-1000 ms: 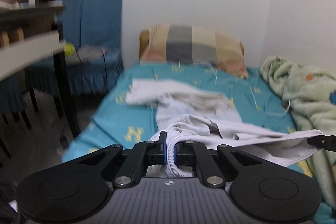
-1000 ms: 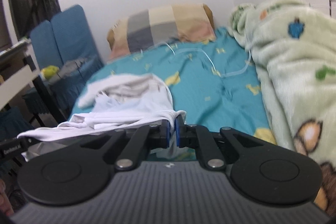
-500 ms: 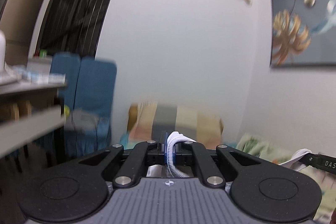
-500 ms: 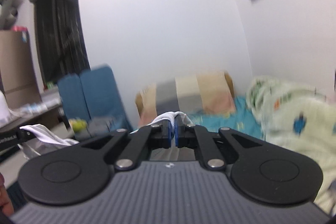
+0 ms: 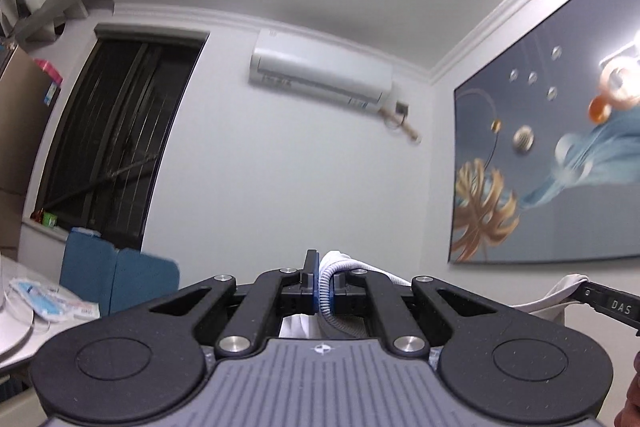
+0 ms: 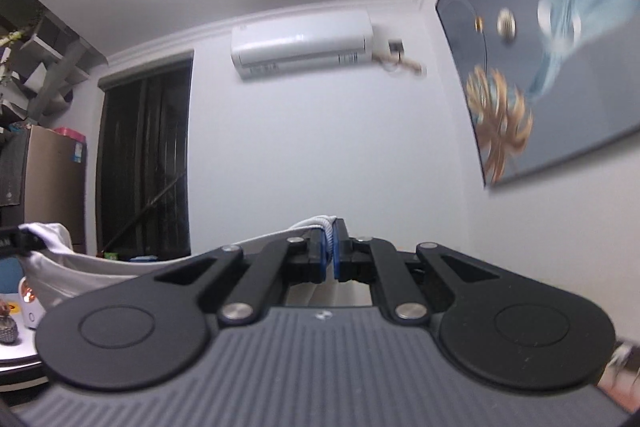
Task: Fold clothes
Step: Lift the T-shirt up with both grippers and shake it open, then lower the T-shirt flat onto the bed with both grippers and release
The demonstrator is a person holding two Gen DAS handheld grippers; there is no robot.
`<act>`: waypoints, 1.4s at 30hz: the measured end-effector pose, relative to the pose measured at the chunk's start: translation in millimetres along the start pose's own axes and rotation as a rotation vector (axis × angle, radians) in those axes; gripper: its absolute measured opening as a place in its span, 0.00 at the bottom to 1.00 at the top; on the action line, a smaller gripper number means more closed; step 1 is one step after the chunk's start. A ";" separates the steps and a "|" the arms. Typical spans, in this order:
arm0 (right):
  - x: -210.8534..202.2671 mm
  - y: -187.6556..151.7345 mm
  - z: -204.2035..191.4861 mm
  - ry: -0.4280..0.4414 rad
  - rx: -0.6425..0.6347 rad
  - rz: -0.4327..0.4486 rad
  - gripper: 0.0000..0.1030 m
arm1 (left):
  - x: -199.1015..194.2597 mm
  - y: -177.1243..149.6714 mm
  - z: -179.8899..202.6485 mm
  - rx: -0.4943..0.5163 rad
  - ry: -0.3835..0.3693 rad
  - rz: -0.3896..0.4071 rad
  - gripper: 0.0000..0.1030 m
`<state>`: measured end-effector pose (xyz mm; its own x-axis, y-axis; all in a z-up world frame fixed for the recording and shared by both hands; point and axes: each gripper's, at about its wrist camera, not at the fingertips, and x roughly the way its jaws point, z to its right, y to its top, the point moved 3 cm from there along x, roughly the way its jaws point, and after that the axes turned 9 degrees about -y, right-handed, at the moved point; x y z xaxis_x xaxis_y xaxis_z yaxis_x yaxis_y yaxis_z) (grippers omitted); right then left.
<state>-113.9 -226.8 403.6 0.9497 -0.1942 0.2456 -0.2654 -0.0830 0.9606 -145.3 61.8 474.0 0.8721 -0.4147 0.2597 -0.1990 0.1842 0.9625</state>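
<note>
A white garment with a ribbed hem hangs in the air between my two grippers. In the left wrist view my left gripper is shut on a fold of that hem. At the right edge, the black tip of my right gripper pinches another part of the cloth. In the right wrist view my right gripper is shut on the ribbed edge, and the white garment stretches leftward to the left gripper's tip. Both grippers point slightly upward at the far wall. The rest of the garment hangs below, out of sight.
An air conditioner sits high on the far wall beside a dark window. A large painting hangs on the right wall. A blue chair and a table with small items stand at the left.
Both grippers have risen high and tilted upward, lifting the white garment off the bed. The bed, pillow and blanket have dropped out of view; wall and ceiling now fill the frames.
</note>
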 end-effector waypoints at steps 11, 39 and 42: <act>-20.9 14.2 2.4 -0.013 -0.019 -0.032 0.06 | -29.8 2.9 8.3 -0.047 0.019 -0.028 0.05; 489.0 -556.0 23.4 -0.215 -0.148 -0.575 0.06 | 500.0 -636.9 -264.2 -0.151 0.297 -0.591 0.05; 518.6 -630.4 33.8 -0.206 -0.112 -0.689 0.06 | 538.2 -719.2 -290.2 -0.171 0.317 -0.688 0.05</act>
<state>540.3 -308.2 -78.9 0.8416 -0.3145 -0.4391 0.4109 -0.1548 0.8984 597.0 -35.3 -101.2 0.8657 -0.2160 -0.4515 0.4829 0.1234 0.8669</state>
